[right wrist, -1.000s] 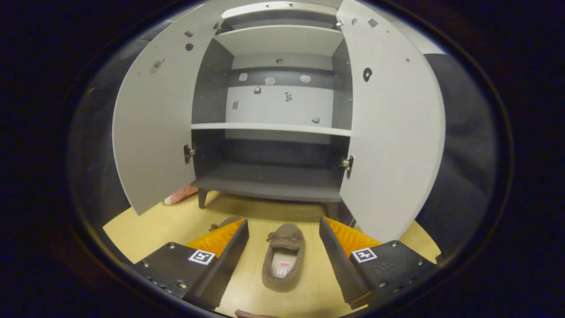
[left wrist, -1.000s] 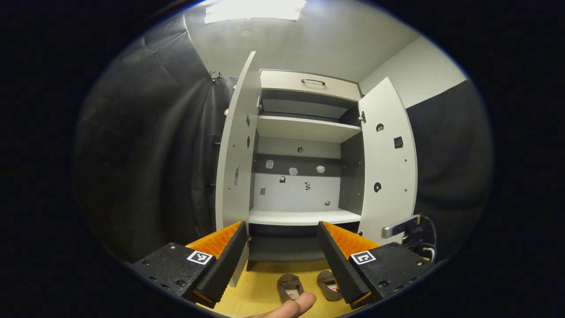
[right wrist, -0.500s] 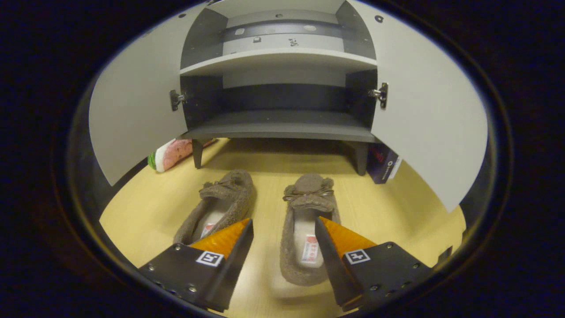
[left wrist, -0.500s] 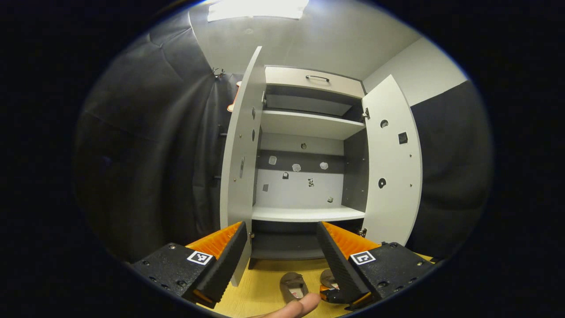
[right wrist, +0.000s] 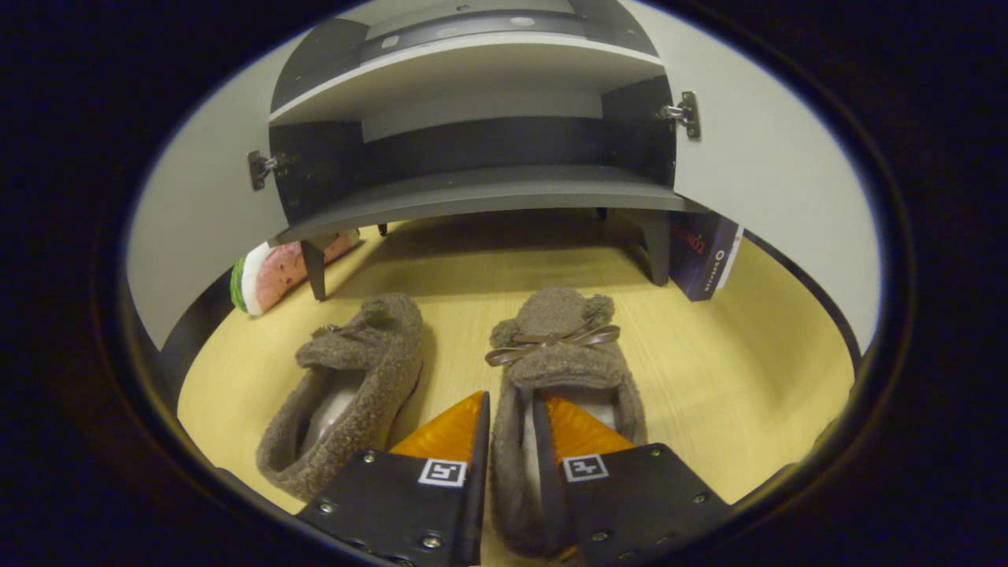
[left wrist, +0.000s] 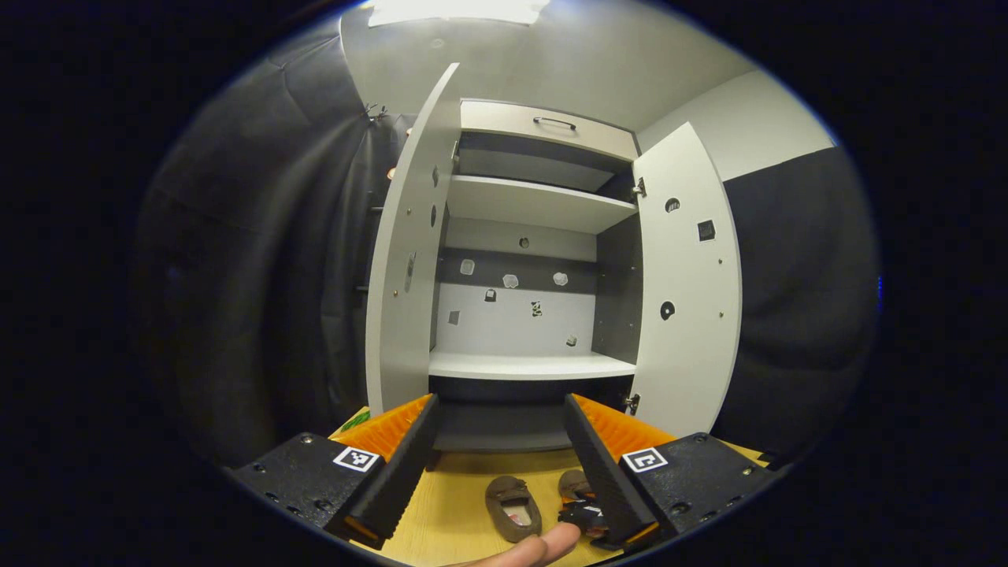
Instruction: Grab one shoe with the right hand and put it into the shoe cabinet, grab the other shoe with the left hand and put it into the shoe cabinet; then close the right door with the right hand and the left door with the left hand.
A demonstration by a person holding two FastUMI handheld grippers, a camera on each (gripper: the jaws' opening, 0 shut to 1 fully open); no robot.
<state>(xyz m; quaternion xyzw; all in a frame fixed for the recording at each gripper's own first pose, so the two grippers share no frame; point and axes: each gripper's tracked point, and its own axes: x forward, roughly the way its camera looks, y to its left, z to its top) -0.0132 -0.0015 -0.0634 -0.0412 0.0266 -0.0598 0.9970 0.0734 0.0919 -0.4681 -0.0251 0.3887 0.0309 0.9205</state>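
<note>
Right gripper [right wrist: 512, 441] had dropped from above the shoes and narrowed its wide jaws onto the right shoe's [right wrist: 557, 358] side wall, one finger inside the opening. Left shoe [right wrist: 350, 386] lay just left of it, cabinet [right wrist: 480, 197] ahead. Left gripper [left wrist: 498, 461] hovered open. Grasp made; lift next.
</note>
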